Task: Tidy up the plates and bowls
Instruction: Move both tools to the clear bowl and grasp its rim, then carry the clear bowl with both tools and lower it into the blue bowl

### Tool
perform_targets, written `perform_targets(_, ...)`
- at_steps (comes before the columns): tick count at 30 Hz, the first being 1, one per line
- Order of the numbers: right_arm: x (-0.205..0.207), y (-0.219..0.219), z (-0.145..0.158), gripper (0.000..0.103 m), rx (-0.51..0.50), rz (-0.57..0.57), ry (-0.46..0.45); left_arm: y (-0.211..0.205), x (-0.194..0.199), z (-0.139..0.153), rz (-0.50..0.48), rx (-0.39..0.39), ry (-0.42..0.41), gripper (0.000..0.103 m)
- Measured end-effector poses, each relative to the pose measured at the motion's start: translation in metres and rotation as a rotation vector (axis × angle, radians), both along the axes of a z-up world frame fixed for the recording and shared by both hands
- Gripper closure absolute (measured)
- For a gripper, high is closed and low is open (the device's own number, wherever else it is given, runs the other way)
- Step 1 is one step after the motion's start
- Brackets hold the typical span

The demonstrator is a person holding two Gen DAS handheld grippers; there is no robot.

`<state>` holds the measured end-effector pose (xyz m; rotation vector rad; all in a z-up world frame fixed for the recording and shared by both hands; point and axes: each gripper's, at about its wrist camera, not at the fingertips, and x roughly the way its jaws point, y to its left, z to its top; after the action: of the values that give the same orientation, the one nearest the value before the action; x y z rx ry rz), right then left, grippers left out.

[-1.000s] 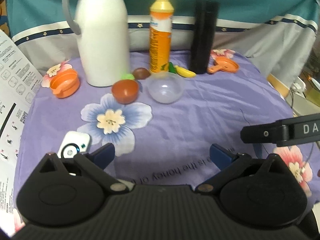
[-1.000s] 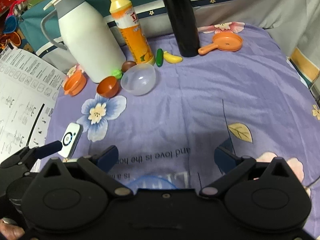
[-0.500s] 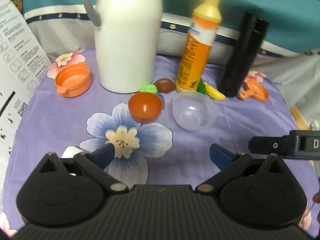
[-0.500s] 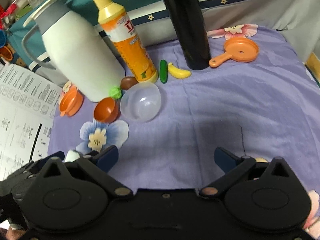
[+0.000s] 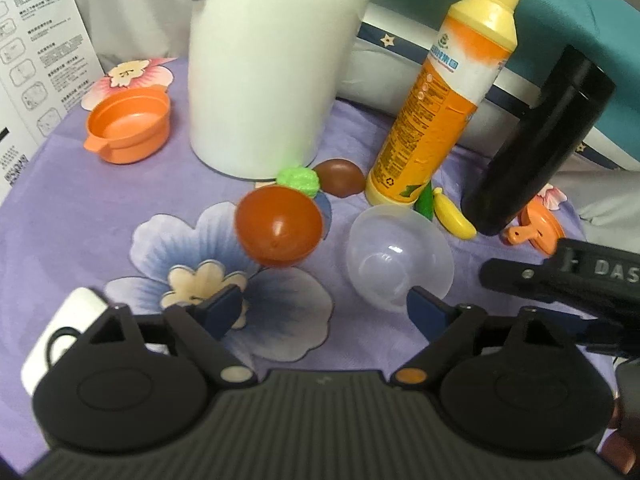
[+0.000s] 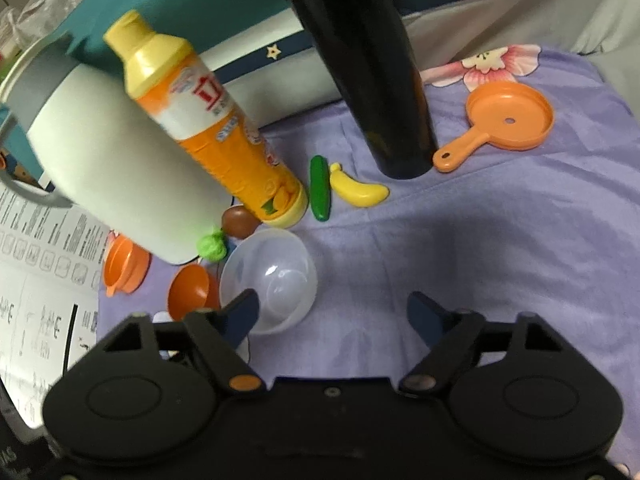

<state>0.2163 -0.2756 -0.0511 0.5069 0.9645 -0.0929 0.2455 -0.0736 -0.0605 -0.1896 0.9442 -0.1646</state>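
A small red-brown bowl point(image 5: 279, 227) and a clear plastic bowl point(image 5: 400, 257) lie tilted side by side on the purple flowered cloth point(image 5: 100, 216). My left gripper point(image 5: 326, 310) hovers just short of both, its jaws closing with nothing between them. In the right wrist view the clear bowl point(image 6: 269, 278) sits by the left fingertip point(image 6: 242, 312) of my right gripper point(image 6: 334, 312), whose jaws are closing on empty air; the red-brown bowl point(image 6: 191, 295) lies left of it. An orange pot point(image 5: 129, 124) rests at the far left, an orange toy pan point(image 6: 504, 119) at the far right.
Behind the bowls stand a white jug point(image 5: 272, 60), an orange detergent bottle point(image 5: 440, 96) and a black flask point(image 5: 536, 144). Toy food lies among them: banana point(image 6: 356, 189), cucumber point(image 6: 320, 188), a brown piece point(image 5: 340, 178), a green piece point(image 5: 299, 179). A printed sheet point(image 6: 36, 280) borders the left.
Both grippers have moved forward and down toward the bowls, which now look larger and closer. Both pairs of jaws have narrowed a little. The left view has rolled.
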Motion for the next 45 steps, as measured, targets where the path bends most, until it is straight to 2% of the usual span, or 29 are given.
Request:
perform_targets(2, 0.007, -0.003, -0.007, 0.037, 0.015, 0.005, 0.003, -0.005, 0.004, -0.005, 0.004, -0.016, 0.006, 0.025)
perform_targets(6, 0.021, -0.006, -0.018, 0.049, 0.033, 0.018, 0.008, -0.012, 0.011, -0.013, 0.008, -0.043, 0.015, 0.038)
perform_targets(10, 0.035, -0.006, -0.025, 0.062, 0.043, 0.042, 0.008, -0.016, 0.015, -0.018, 0.001, -0.056, 0.025, 0.056)
perform_targets(17, 0.052, 0.0, -0.036, 0.08, 0.041, 0.074, 0.005, -0.023, 0.021, -0.024, -0.021, -0.068, 0.032, 0.065)
perform_targets(20, 0.057, 0.004, -0.04, 0.092, 0.033, 0.085, 0.002, -0.026, 0.023, -0.026, -0.036, -0.071, 0.034, 0.075)
perform_targets(22, 0.058, 0.008, -0.04, 0.095, 0.016, 0.088, -0.001, -0.028, 0.023, -0.026, -0.039, -0.059, 0.03, 0.077)
perform_targets(27, 0.055, 0.006, -0.041, 0.097, 0.009, 0.079, 0.001, -0.027, 0.024, -0.025, -0.051, -0.04, 0.033, 0.084)
perform_targets(33, 0.041, 0.006, -0.037, 0.097, 0.012, 0.085, 0.007, -0.028, 0.016, -0.02, -0.067, -0.008, 0.035, 0.084)
perform_targets(45, -0.014, 0.015, -0.009, 0.096, 0.009, 0.079, 0.007, -0.018, -0.036, 0.007, -0.157, 0.044, 0.011, 0.084)
